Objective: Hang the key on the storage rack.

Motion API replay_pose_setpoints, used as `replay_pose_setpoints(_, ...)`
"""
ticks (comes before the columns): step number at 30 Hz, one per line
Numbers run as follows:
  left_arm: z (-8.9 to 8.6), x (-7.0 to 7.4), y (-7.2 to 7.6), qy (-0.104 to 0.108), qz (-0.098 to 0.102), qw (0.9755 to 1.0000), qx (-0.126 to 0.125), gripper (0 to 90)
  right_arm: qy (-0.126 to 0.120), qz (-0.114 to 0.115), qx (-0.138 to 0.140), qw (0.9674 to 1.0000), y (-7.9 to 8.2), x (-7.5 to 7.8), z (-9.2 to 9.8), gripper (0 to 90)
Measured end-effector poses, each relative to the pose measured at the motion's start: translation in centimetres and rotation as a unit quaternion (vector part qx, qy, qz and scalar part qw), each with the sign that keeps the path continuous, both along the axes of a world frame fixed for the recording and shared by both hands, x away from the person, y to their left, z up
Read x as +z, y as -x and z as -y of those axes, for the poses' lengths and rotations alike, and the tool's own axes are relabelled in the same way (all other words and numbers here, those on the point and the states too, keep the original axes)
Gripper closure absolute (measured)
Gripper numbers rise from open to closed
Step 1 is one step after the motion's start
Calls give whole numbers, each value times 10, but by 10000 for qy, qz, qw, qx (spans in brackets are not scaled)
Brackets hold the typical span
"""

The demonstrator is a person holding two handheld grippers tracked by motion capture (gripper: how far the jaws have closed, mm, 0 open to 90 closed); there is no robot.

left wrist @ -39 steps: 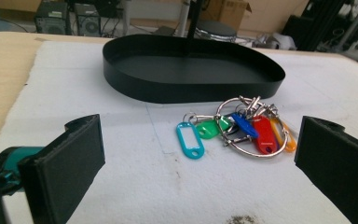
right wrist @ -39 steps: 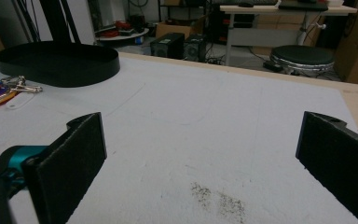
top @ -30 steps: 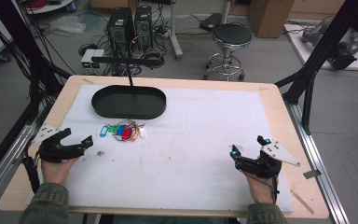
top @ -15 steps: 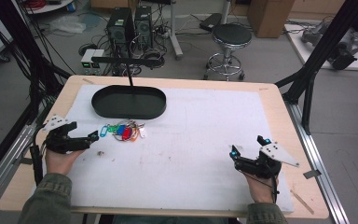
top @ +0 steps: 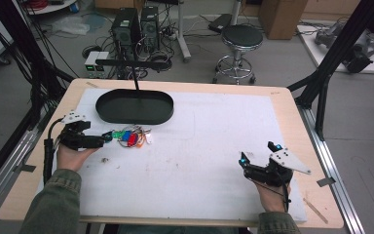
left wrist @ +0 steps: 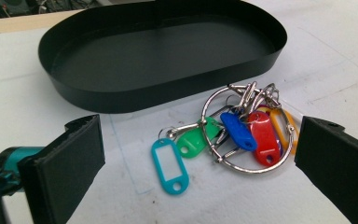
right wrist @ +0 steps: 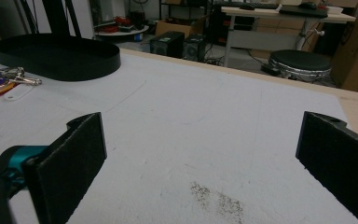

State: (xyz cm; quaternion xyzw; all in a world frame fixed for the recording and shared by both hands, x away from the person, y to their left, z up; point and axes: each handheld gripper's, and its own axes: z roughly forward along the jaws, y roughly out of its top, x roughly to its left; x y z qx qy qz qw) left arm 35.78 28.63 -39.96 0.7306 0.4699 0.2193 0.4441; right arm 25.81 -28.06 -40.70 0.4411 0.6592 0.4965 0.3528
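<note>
Left hand-held gripper [top: 108, 138] is seen at the left side of the bench [top: 214, 146], its jaws spread wide and aimed at the keys [top: 131, 136]. The keys lie flat on the white sheet, just near of the black oval tray [top: 134, 106] and apart from it. Nothing is pinched yet; in the left gripper view the ring with its tags [left wrist: 242, 130] is framed between the two pads but is not touched by either. The right hand-held gripper [top: 258, 158] is held low at the near right, well apart from the keys, with its jaws likewise spread and nothing between them.

The work is judged to be at its start: the approach to the keys is nearly made, while the grasp, the lift and, presumably, the placing into the tray are all left to do. The tray is empty.

From the high view the placing of both grippers and the gap between keys and tray can be read, but the tags blur into a small coloured cluster. In the left gripper view they are told apart: a teal tag [left wrist: 169, 165], then green, blue, red and orange ones on a metal ring. In the right gripper view the tray [right wrist: 56, 56] and the edge of the keys [right wrist: 4, 79] are seen far off at the left.
</note>
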Motion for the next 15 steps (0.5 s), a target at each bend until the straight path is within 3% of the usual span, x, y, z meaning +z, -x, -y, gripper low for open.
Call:
replay_pose_setpoints(1, 1, -1, -2, -30, -71, 10000, -14, 19, 3, -2, 0, 10000, 0, 0, 0, 5)
replay_pose_setpoints(3, 12, -2, -7, -315, -234, 9991, -178, 19, -3, -18, -6, 10000, -1, 0, 0, 5)
replay_pose_setpoints(7, 21, -2, -13, -416, -333, 9982, -280, 19, 3, -14, 16, 10000, -1, 0, -1, 6)
replay_pose_setpoints(9, 27, -4, -21, -545, -498, 9968, -322, 19, 24, -6, 17, 10000, -1, 0, -1, 5)
replay_pose_setpoints(15, 38, -3, -33, -552, -620, 9953, -493, 32, -19, -21, 3, 10000, -1, -1, -1, 6)
